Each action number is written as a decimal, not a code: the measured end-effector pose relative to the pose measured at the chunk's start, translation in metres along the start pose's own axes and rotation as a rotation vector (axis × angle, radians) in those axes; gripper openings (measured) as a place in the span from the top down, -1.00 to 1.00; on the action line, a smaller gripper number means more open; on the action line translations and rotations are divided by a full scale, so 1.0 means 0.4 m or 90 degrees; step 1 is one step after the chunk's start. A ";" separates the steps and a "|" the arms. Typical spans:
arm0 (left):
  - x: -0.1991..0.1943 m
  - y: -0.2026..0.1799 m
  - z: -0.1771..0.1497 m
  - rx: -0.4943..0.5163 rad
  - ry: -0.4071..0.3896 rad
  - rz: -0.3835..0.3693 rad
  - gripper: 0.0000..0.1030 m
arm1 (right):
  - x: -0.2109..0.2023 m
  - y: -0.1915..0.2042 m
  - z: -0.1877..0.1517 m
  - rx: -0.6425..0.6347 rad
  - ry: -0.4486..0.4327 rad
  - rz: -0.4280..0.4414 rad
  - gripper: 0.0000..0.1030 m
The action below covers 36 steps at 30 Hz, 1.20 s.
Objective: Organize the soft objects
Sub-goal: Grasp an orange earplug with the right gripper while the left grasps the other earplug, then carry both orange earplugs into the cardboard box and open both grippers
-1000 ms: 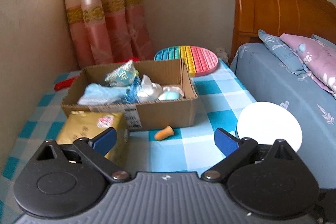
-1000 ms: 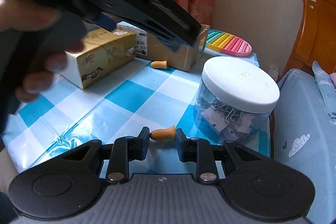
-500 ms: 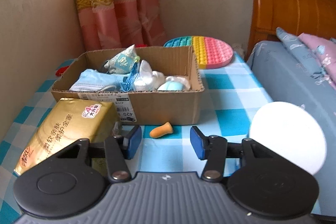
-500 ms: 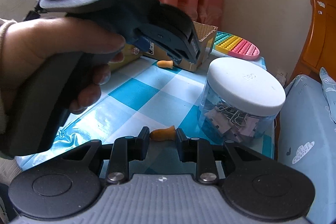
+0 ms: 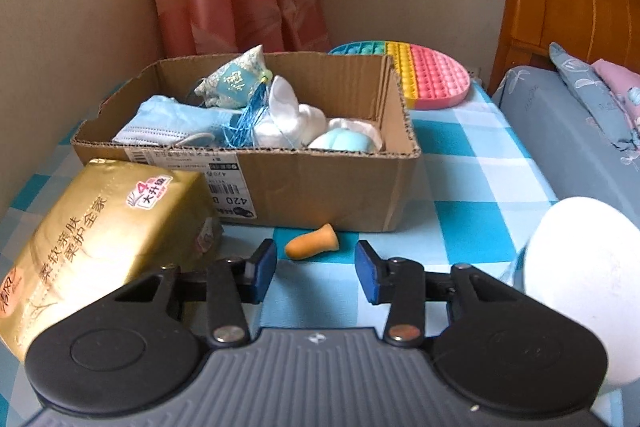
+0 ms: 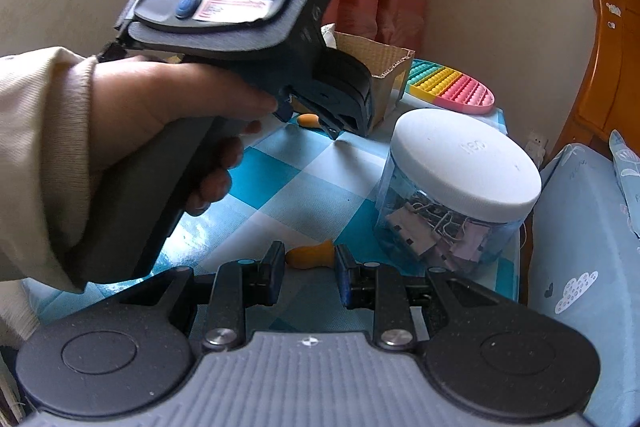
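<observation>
An orange foam earplug (image 5: 312,247) lies on the checked tablecloth just in front of the cardboard box (image 5: 320,187). My left gripper (image 5: 315,267) is low over it, jaws closing, blue pads on either side and slightly short of it, not touching. The box holds face masks (image 5: 172,123), a patterned sachet (image 5: 236,83), white cloth (image 5: 288,115) and a pale blue squishy (image 5: 344,141). My right gripper (image 6: 310,265) is shut on a second orange earplug (image 6: 310,255) above the table. In the right wrist view a hand holds the left gripper (image 6: 240,27) near the first earplug (image 6: 307,119).
A gold tissue pack (image 5: 100,239) lies left of the left gripper, against the box. A white-lidded jar of binder clips (image 6: 460,163) stands at the right. A rainbow pop-it toy (image 5: 432,75) lies behind the box. The bed (image 5: 560,131) borders the table's right edge.
The left gripper has come forward and down toward the loose earplug, and its jaws have narrowed from wide apart. The right gripper has kept still with its earplug.
</observation>
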State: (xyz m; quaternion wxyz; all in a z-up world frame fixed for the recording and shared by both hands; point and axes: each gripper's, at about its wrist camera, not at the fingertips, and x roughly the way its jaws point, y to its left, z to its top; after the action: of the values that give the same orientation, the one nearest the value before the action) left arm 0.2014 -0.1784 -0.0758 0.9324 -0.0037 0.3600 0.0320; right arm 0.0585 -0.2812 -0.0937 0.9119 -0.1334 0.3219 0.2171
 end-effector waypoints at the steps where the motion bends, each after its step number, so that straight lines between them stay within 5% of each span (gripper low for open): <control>1: 0.004 0.001 0.000 -0.003 0.001 -0.001 0.20 | 0.000 0.001 0.000 -0.002 0.001 0.000 0.40; 20: 0.011 0.020 0.009 -0.030 0.002 -0.022 0.49 | -0.003 0.012 0.003 -0.012 -0.005 0.002 0.40; 36: -0.130 0.047 0.010 0.081 -0.003 -0.092 0.49 | -0.046 0.025 0.039 0.007 -0.015 -0.003 0.40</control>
State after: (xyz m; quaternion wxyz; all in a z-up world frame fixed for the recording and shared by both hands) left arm 0.1645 -0.1625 -0.0374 0.9314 0.0292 0.3581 -0.0585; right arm 0.0492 -0.2723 -0.0709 0.9168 -0.1265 0.3119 0.2149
